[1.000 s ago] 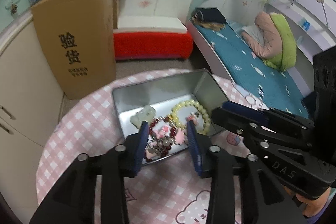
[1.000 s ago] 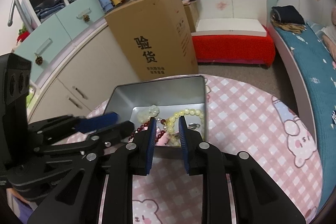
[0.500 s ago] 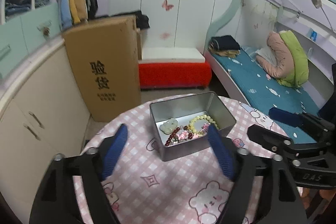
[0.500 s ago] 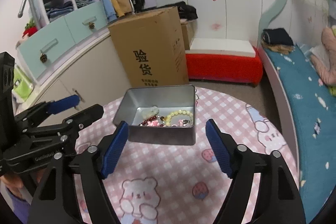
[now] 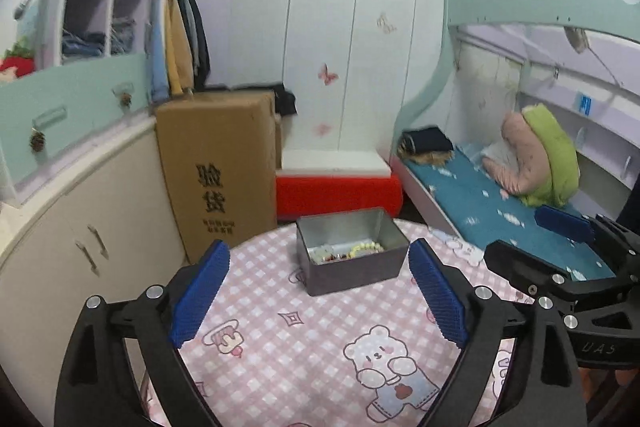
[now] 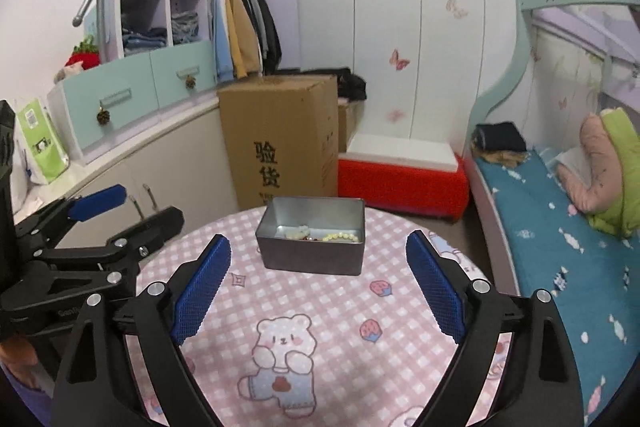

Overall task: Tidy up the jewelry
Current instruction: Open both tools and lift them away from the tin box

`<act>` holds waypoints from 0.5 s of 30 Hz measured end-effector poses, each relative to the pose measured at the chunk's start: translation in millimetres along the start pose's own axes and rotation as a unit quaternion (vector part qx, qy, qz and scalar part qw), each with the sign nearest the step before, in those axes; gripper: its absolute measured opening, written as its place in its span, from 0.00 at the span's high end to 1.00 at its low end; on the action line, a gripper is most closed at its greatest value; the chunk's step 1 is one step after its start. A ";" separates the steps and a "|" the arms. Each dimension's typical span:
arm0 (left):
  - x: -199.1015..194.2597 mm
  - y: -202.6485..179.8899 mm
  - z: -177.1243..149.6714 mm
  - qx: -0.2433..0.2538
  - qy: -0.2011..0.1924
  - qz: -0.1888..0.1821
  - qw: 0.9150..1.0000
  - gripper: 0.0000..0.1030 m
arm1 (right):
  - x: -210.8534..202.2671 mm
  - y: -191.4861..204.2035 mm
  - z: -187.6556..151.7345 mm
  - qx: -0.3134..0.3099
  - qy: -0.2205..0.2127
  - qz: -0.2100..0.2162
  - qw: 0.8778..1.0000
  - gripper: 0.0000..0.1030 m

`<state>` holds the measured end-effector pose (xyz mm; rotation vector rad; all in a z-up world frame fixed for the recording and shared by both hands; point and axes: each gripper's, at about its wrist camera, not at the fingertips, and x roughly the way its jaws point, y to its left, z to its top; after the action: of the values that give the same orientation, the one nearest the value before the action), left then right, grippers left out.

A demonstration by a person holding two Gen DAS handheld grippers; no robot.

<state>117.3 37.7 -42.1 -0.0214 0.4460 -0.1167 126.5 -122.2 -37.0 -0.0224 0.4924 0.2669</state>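
Metal tin (image 5: pixel 352 251) holds one yellow bracelet (image 5: pixel 366 247).

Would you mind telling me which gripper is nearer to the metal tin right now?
Too close to call. The left gripper and right gripper both hover open, short of the metal tin and apart from it, left on its left, right on its right.
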 end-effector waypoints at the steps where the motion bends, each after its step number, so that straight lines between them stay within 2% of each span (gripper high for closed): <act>1: -6.2 -1.3 -0.8 0.001 -0.005 0.001 1.000 0.14 | -6.3 0.7 -1.6 0.000 -0.005 -0.002 1.000 0.15; 10: -58.9 -11.0 -7.3 0.008 -0.057 0.013 0.998 0.14 | -62.9 13.8 -12.2 -0.008 -0.058 -0.022 0.998 0.13; 15: -79.1 -17.8 -10.0 0.020 -0.087 0.028 0.996 0.14 | -81.8 16.5 -16.6 -0.001 -0.071 -0.020 0.997 0.13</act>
<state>40.2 29.4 -16.3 0.0194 0.2690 -0.0669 45.2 -127.9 -12.5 -0.0152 0.3495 0.2274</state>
